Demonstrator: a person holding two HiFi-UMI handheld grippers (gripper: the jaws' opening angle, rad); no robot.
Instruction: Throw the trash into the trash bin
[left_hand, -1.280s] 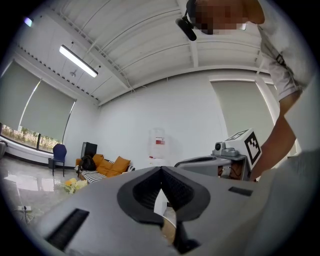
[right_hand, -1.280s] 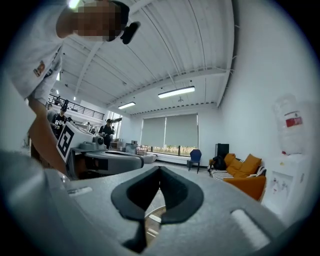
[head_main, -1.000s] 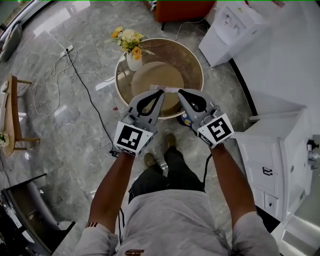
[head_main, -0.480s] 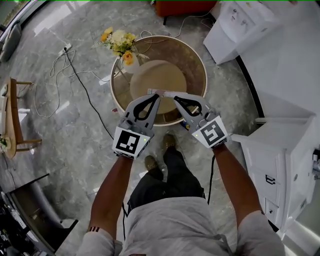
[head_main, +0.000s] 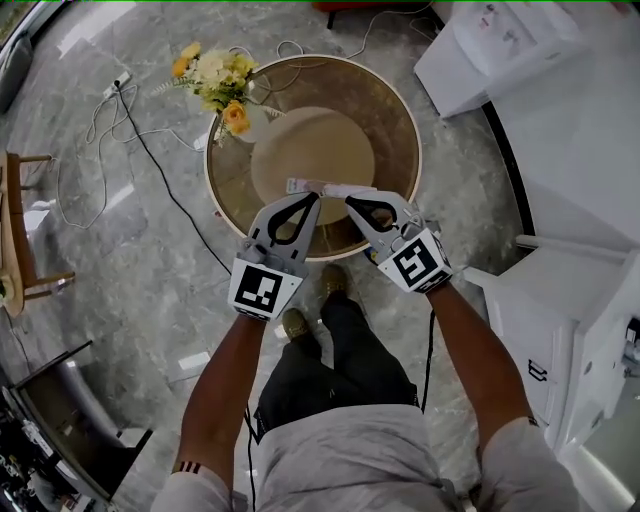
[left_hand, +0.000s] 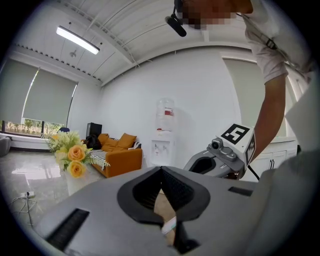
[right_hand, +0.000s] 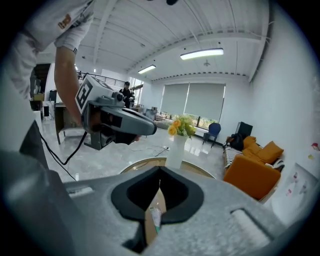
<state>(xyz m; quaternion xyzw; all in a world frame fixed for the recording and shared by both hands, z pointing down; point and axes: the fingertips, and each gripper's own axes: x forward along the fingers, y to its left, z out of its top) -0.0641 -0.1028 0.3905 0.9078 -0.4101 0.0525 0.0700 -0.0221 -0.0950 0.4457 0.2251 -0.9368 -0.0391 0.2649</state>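
Pale and flat, the wrapper (head_main: 322, 186) lies on the round brown tabletop (head_main: 390, 110), its print too small to read and its near edge partly covered by claw tips. The left claw (head_main: 314, 198) and the right claw (head_main: 351, 201) hang over it, each pinched fully together and gripping nothing.

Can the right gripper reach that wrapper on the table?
Probably yes: the wrapper lies just past the right gripper tip, with nothing between them. Its shut jaws must open first.
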